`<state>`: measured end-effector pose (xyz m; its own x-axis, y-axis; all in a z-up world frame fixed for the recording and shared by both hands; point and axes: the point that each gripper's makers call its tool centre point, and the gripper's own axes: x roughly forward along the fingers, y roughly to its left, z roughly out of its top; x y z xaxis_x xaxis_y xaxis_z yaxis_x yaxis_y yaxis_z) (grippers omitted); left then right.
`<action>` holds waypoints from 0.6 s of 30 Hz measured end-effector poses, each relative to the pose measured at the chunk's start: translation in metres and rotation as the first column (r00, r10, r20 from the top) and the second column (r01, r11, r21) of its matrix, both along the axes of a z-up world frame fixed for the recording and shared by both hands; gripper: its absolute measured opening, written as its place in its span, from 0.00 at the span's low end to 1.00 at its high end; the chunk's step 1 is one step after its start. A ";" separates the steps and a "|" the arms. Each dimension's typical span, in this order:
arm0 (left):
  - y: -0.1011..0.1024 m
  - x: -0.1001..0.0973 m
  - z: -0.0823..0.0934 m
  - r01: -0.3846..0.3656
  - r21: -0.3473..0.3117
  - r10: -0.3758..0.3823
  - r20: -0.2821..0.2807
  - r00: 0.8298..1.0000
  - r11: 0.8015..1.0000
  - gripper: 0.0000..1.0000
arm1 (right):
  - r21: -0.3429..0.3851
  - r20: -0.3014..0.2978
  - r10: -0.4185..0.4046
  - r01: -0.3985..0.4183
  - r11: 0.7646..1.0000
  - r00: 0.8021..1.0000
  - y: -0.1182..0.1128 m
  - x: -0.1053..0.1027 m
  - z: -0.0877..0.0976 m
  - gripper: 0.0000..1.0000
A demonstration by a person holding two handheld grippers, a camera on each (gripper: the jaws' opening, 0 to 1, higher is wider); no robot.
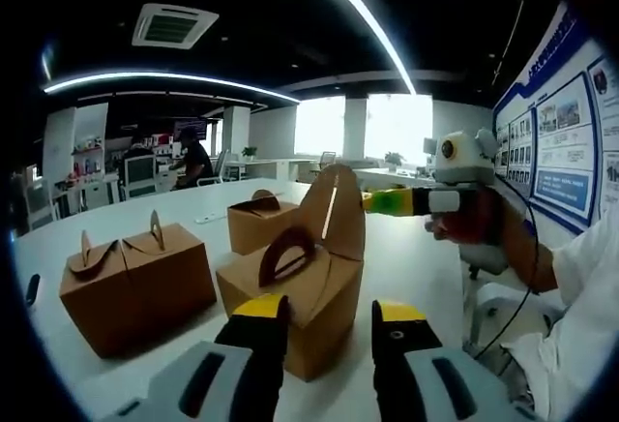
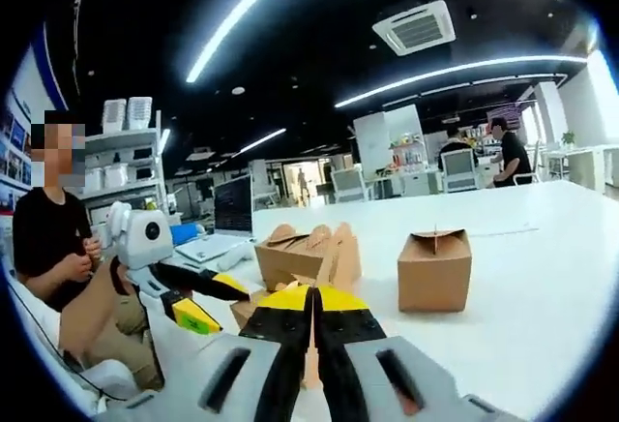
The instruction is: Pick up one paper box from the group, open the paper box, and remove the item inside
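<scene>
- Desk (image 1: 406,257): a large white surface that carries three brown paper boxes; it also shows in the right gripper view (image 2: 542,277).
- Left box (image 1: 135,282): closed, with its handle tabs upright, standing on the near left part of the desk in the left gripper view.
- Open box (image 1: 300,296): stands just ahead of the left gripper, right of the left box. One top flap (image 1: 338,211) is raised upright; a curved handle tab shows on the near flap.
- Far box (image 1: 261,221): stands behind the open box, farther across the desk, with its top tabs partly lifted.
- Closed box (image 2: 435,269) in the right gripper view: stands alone on the desk, right of the gripper.
- Left gripper (image 1: 329,330): jaws spread apart, yellow-tipped, placed on either side of the open box's near corner; contact cannot be told.
- Right gripper (image 2: 311,311): jaws pressed together on the raised flap; the left gripper view shows it (image 1: 372,201) from the right, with its tip at the flap's edge.
- Person's hand (image 1: 474,228): grips the right gripper's body at the right side of the desk.
</scene>
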<state>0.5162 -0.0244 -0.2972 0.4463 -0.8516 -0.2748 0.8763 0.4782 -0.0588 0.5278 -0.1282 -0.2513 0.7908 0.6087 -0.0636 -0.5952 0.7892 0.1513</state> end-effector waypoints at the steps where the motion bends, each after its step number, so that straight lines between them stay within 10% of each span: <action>1: 0.000 0.000 0.000 0.000 0.000 0.000 0.000 1.000 1.000 0.36 | 0.007 -0.002 -0.003 0.003 1.000 1.000 -0.001 0.000 -0.001 0.03; 8: 0.000 -0.001 0.000 0.000 -0.004 0.000 0.001 1.000 1.000 0.37 | 0.148 -0.055 0.028 -0.019 0.989 0.998 -0.001 0.001 -0.002 0.05; 18: 0.000 -0.001 0.000 0.002 -0.004 -0.002 0.001 1.000 1.000 0.37 | 0.076 -0.033 -0.022 0.025 0.997 0.999 -0.012 0.006 -0.008 0.11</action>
<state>0.5155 -0.0248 -0.2973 0.4452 -0.8535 -0.2709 0.8772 0.4765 -0.0595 0.5336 -0.1406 -0.2596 0.8032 0.5941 -0.0433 -0.5705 0.7882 0.2310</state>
